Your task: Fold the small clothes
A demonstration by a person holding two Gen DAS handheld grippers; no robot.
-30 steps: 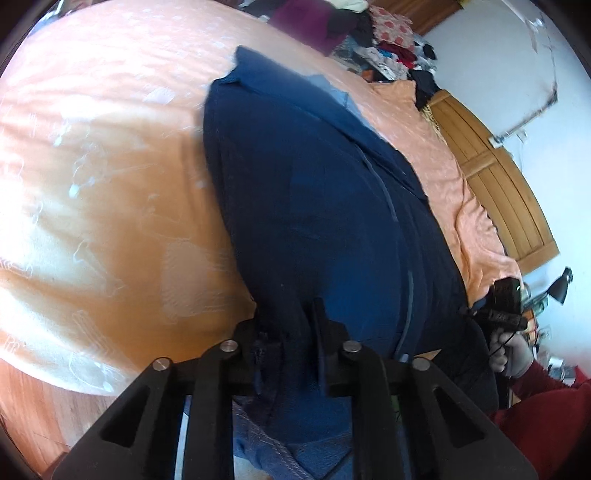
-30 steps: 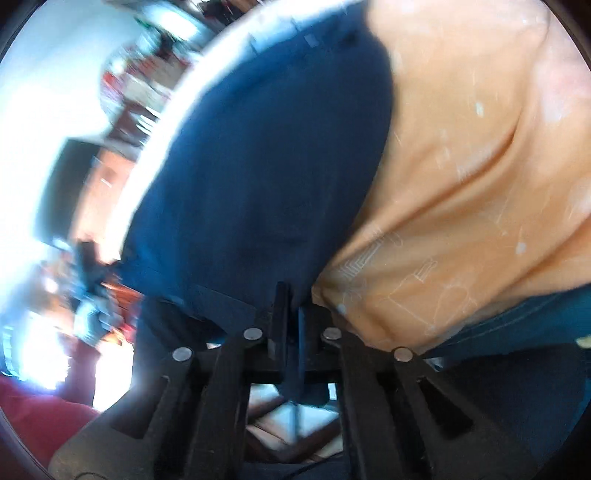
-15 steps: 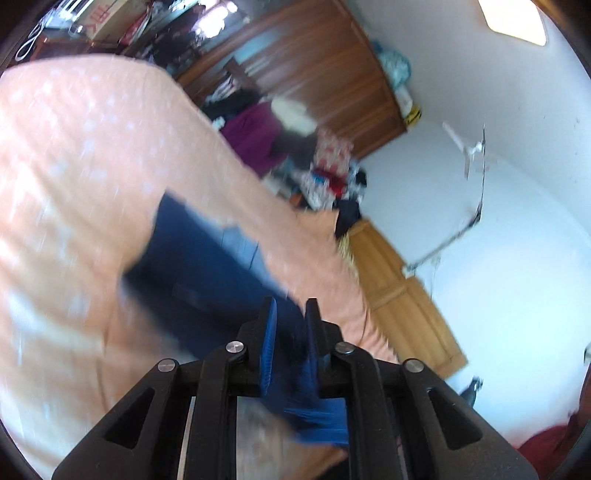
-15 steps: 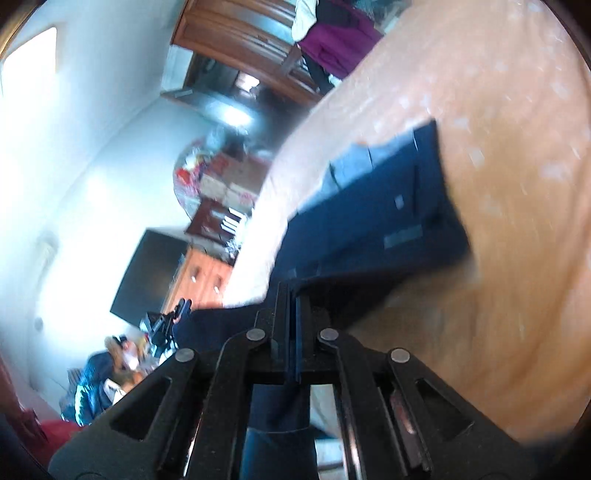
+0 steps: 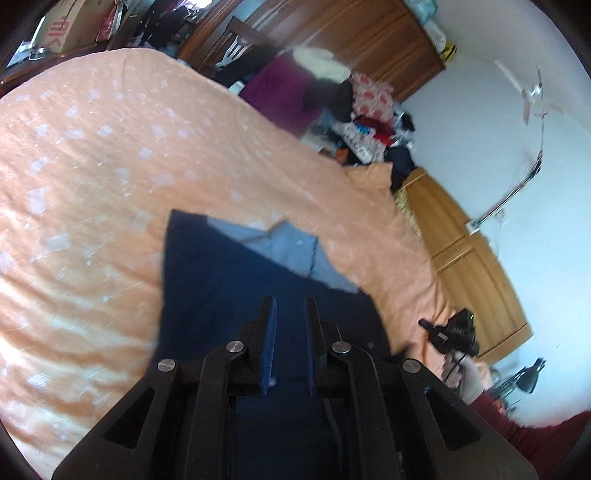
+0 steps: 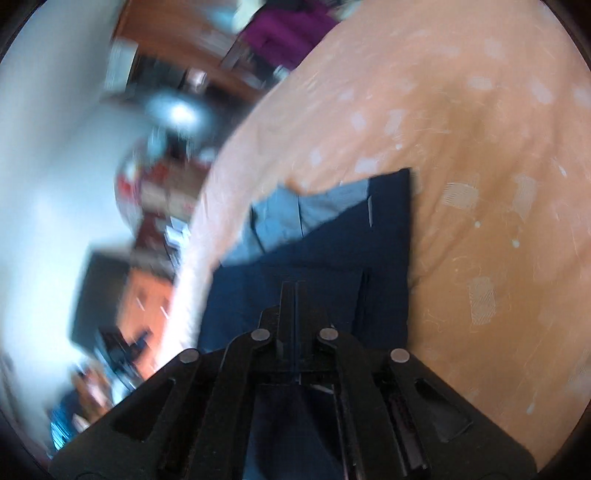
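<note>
A dark navy garment [image 5: 229,280] lies doubled over on the orange bedspread [image 5: 110,147], with a light blue lining [image 5: 291,247] showing at its far end. My left gripper [image 5: 290,306] sits low over the near fold, its fingers close together with navy cloth filling the gap. In the right wrist view the same garment [image 6: 325,258] runs under my right gripper [image 6: 294,286], whose fingers are pressed together on the top layer, just behind that layer's far edge. The right gripper [image 5: 454,332] also shows in the left view, held by a hand [image 5: 461,373] at the garment's right side.
The bedspread [image 6: 480,147] stretches wide on the left and beyond the garment. A heap of clothes [image 5: 295,88] lies at the bed's far end before a wooden wardrobe [image 5: 332,33]. A light wood panel [image 5: 461,258] and a desk lamp [image 5: 528,376] stand to the right.
Both grippers lifted the garment's near end off the bed, carried it up and forward, and have come down with it folded over the far half. The left fingers have drawn closer together.
</note>
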